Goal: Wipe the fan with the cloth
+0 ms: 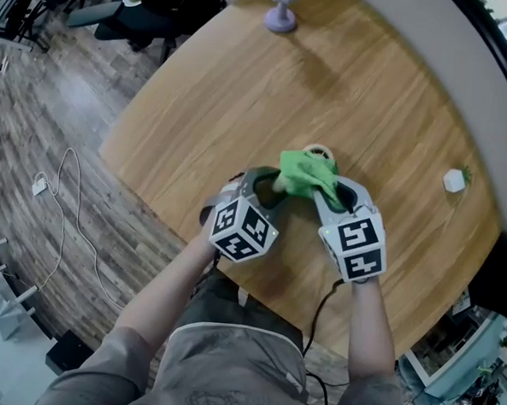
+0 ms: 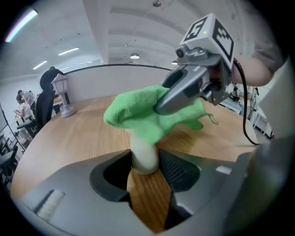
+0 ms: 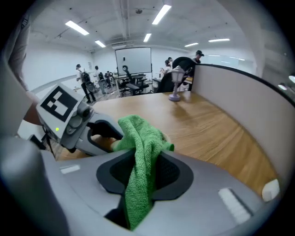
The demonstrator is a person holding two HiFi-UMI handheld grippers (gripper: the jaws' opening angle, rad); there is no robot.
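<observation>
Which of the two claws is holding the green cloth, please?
The right claw: the green cloth is pinched between its jaws, whereas the left claw is closed on the fan's white handle beneath the cloth.

Round wooden table [image 1: 397, 103], wood-plank floor [image 1: 63, 100], ceiling strip lights [image 3: 77, 27].

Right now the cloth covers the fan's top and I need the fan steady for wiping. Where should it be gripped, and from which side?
Grip the fan by its bare white stem, below the green cloth, from the person's side. The stem is round and narrow, fitting between the fingers, while the head is draped. The left gripper holds it so.
</observation>
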